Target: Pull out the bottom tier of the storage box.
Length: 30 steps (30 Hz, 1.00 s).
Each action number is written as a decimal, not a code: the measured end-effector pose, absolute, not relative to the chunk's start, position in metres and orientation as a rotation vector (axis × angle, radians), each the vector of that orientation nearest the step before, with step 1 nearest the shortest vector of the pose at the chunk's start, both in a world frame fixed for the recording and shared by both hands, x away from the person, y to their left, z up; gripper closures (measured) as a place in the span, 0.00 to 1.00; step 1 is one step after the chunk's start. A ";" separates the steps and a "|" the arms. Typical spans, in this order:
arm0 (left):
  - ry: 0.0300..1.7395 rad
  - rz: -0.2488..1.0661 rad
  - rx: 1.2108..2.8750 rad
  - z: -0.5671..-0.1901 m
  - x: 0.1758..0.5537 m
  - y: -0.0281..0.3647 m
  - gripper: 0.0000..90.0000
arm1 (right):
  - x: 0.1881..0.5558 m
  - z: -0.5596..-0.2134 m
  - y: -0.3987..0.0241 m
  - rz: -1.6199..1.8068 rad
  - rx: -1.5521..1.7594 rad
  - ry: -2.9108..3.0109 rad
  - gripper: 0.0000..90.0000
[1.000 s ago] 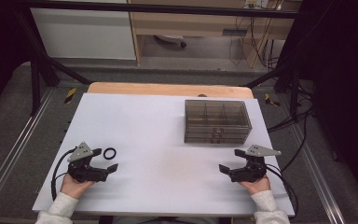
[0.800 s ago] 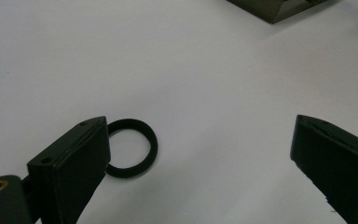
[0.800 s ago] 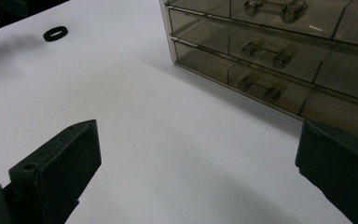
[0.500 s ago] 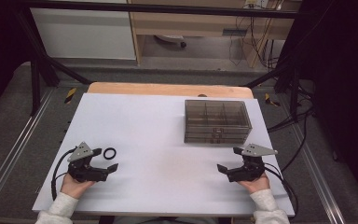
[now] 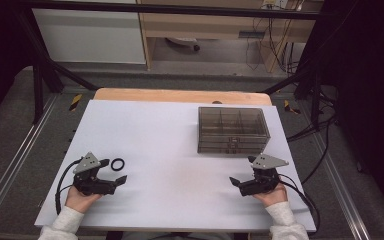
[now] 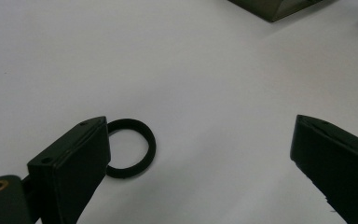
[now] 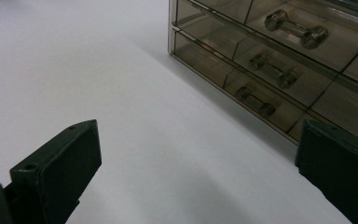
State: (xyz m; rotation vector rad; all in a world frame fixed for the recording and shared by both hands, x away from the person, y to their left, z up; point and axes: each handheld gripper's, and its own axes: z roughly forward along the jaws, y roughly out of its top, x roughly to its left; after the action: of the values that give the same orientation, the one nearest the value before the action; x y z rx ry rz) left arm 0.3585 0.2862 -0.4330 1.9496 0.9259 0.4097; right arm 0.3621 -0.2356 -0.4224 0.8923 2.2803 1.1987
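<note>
Barely anything has moved since the earlier frame: both hands sit near the front edge of the tabletop (image 5: 180,135), and the right one has only crept a touch.

Left fingers (image 6: 74,158) are spread wide, nothing between them. Black ring (image 6: 129,148) lies flat on the tabletop, touching or just short of the inner face of the left-hand finger in the left gripper view; I can't tell which. So it's off-centre in the gap, hard against one side. From the high view the ring (image 5: 117,163) sits just beyond the left gripper (image 5: 116,181), a bit to its far side.

Right fingers (image 7: 60,168) also wide and empty, resting low over bare tabletop. Ahead of them is the smoky clear drawer box (image 7: 279,60), drawers shut, small bolts (image 7: 296,29) visible inside the compartments. Right gripper (image 5: 237,182) is just in front of the box (image 5: 233,129) in the high view, not touching.

My read: we're at approach, pre-grasp on the ring, nothing picked yet. Next I'd shift the left gripper sideways to centre the ring between the fingers, drop low to the surface, then close. Ring is thin and flat, so a high close will skid over it.
</note>
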 end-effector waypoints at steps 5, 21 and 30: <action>0.927 0.410 1.950 -0.433 0.358 0.286 0.05 | 0.362 -0.420 -0.231 1.121 0.830 2.280 0.01; 0.929 0.414 1.952 -0.433 0.359 0.286 0.05 | 0.365 -0.418 -0.214 0.901 0.667 2.288 0.02; 0.929 0.412 1.956 -0.433 0.359 0.286 0.05 | 0.364 -0.418 -0.204 0.775 0.554 2.276 0.05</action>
State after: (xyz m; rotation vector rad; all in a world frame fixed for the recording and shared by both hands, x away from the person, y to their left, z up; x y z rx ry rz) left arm 0.3587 0.2856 -0.4334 1.9555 0.9290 0.4124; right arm 0.3640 -0.2040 -0.4182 0.5536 2.2758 0.7747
